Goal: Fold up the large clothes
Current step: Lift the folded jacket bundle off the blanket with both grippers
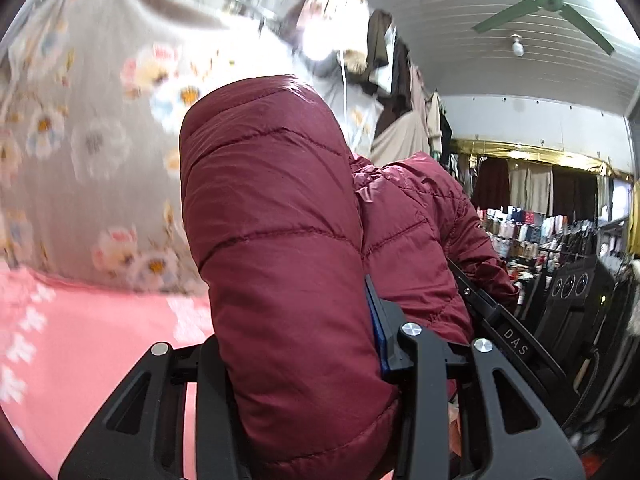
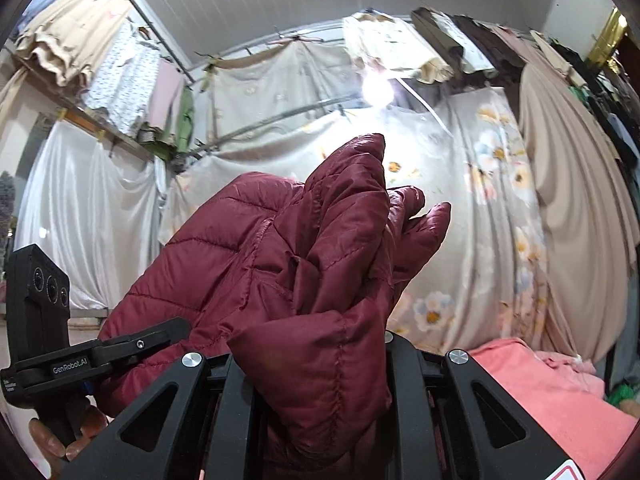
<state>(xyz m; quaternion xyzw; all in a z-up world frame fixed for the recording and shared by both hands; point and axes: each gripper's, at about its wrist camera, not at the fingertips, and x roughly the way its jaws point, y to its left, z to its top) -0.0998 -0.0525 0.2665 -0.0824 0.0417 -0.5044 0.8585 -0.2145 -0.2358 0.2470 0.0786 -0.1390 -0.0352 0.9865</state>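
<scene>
A maroon quilted puffer jacket [image 1: 280, 240] is held up in the air between both grippers. My left gripper [image 1: 308, 368] is shut on a thick fold of it, which fills the middle of the left wrist view. My right gripper [image 2: 316, 364] is shut on another part of the same jacket [image 2: 304, 264], whose sleeve and hem stick up above the fingers. The other gripper's body shows at the right in the left wrist view [image 1: 568, 292] and at the lower left in the right wrist view [image 2: 40, 320]. The fingertips are hidden by fabric.
A pink blanket [image 1: 100, 352] covers the surface below, also in the right wrist view [image 2: 552, 392]. A grey floral sheet [image 2: 480, 200] hangs behind. Hung clothes [image 1: 400, 80], stacked goods [image 1: 532, 236] and a ceiling fan [image 1: 548, 4] stand to the right.
</scene>
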